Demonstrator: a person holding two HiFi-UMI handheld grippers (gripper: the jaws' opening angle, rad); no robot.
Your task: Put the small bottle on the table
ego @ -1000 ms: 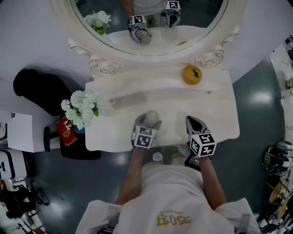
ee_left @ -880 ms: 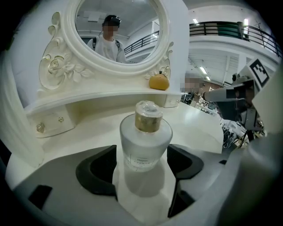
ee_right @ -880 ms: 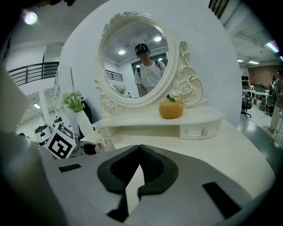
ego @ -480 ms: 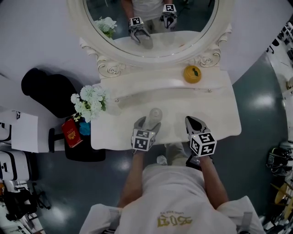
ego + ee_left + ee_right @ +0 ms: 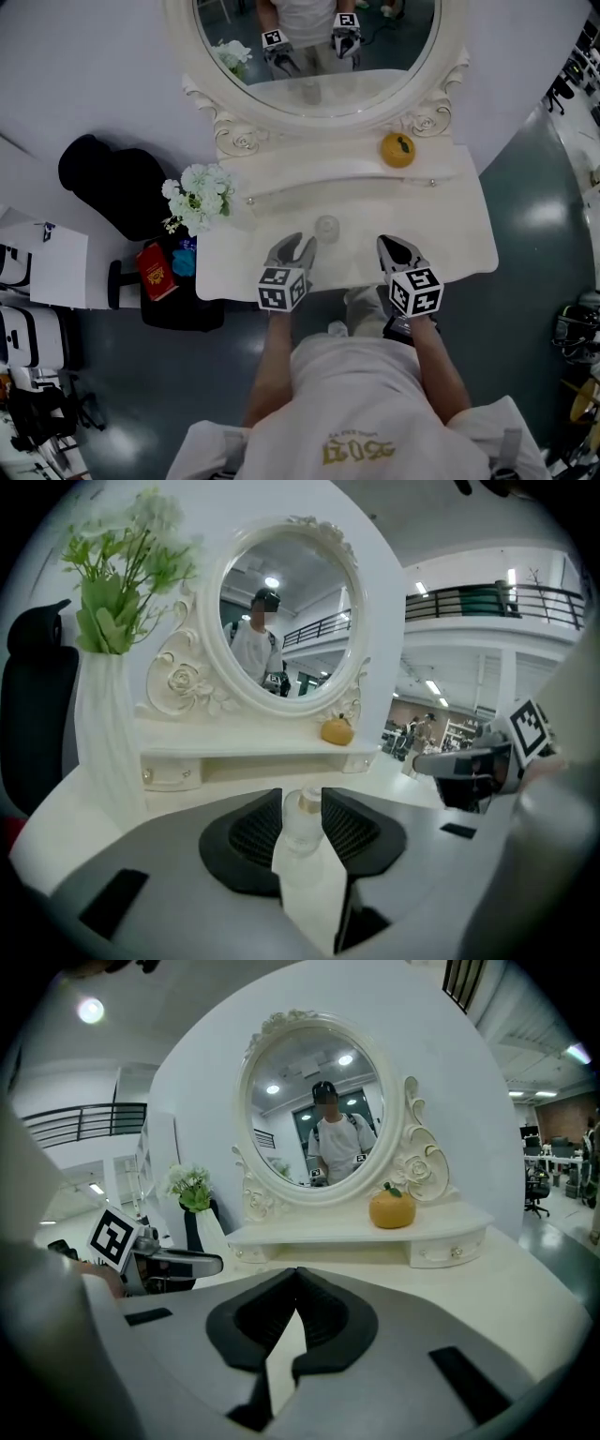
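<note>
- The small bottle is standing upright on the white dressing table, near its front middle.
- The left gripper is hovering at the table's front edge, and its jaws are closing.
- In the left gripper view the bottle is showing in the gap between the jaws; in the head view it is sitting just past the tips, apart from them, so the pads are not pressing on it.
- The right gripper is hovering right of the bottle, well apart from it; its jaws are meeting at the tips with nothing between them.
- An orange fruit ornament is sitting on the raised shelf under the oval mirror.
- White flowers are standing at the table's left end.
</note>
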